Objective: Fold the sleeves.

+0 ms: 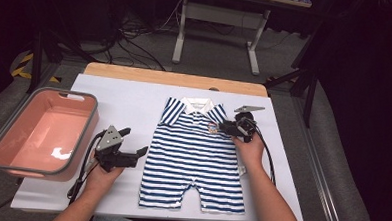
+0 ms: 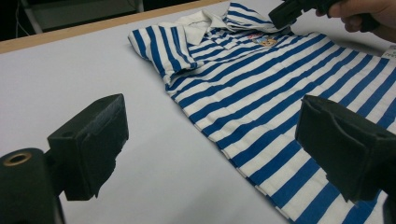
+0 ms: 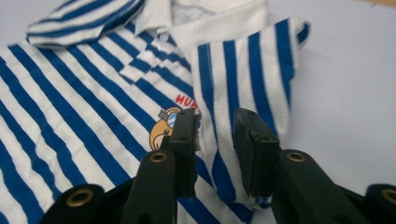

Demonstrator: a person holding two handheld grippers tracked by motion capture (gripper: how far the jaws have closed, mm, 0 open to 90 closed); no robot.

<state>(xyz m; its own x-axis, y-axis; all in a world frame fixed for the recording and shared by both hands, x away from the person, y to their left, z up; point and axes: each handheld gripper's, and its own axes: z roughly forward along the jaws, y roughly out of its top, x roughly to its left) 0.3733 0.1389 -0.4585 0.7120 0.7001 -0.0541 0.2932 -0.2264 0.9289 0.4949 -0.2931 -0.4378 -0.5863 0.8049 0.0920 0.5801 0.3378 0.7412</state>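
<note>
A blue-and-white striped baby romper (image 1: pixel 194 155) lies flat and face up on the white sheet of the worktop (image 1: pixel 124 100), collar at the far end and legs toward the near edge. The work in hand appears to be folding this garment, and it is judged to be at an early stage: the right short sleeve (image 3: pixel 243 88) is turned in over the chest beside the printed badge, while the left sleeve (image 2: pixel 161 49) lies spread outward and the body and legs are unfolded. The right gripper (image 3: pixel 215 135) sits over the folded-in sleeve; its jaws stand slightly apart with a strip of striped cloth between them, and the pads do not appear to press on it, so it reads as released. The left gripper (image 2: pixel 212 140) rests on the worktop just left of the romper's left edge, jaws wide apart and holding nothing. Remaining work is judged to be the left sleeve and the lengthwise folds. A pink plastic bin (image 1: pixel 40 131) stands at the left edge of the worktop, near the left gripper, limiting outward swing there. Bare white sheet lies on the far side and to the right of the garment; the leg hems lie near the near edge.
</note>
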